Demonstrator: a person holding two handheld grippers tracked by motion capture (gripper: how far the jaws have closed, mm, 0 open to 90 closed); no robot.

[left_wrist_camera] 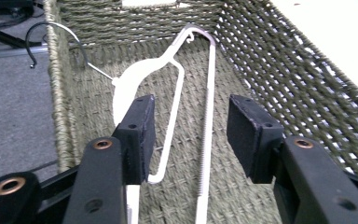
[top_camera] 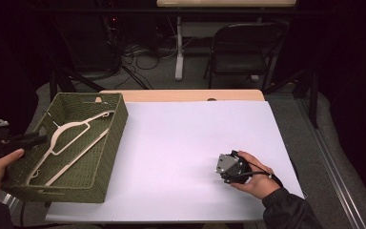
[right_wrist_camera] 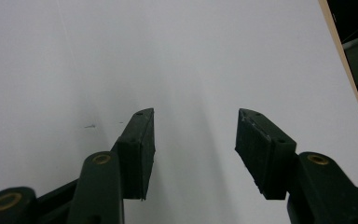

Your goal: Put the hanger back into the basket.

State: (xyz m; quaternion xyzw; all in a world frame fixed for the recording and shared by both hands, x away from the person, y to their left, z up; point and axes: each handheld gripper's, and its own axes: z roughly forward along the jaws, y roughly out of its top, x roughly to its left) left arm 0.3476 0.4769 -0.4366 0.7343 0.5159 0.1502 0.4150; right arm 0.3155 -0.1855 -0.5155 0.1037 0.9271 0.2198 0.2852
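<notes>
A white plastic hanger (top_camera: 71, 140) lies inside a green woven basket (top_camera: 112, 143) at the table's left. In the left gripper view the hanger (left_wrist_camera: 177, 93) lies on the basket floor, its metal hook (left_wrist_camera: 58, 39) reaching over the basket wall (left_wrist_camera: 279, 70). My left gripper (top_camera: 40, 139) is held at the basket's left rim, open, its jaws apart above the hanger with nothing between them (left_wrist_camera: 191, 135). My right gripper (top_camera: 226, 167) rests low over the white table sheet (top_camera: 186, 138) at the front right, open and empty (right_wrist_camera: 196, 149).
The white sheet (right_wrist_camera: 121, 56) covers most of the wooden table (top_camera: 181, 95). Beyond the far edge stand a folding chair (top_camera: 245, 50), a table leg (top_camera: 178, 47) and cables on the floor. The table's right edge (right_wrist_camera: 349, 79) is near the right gripper.
</notes>
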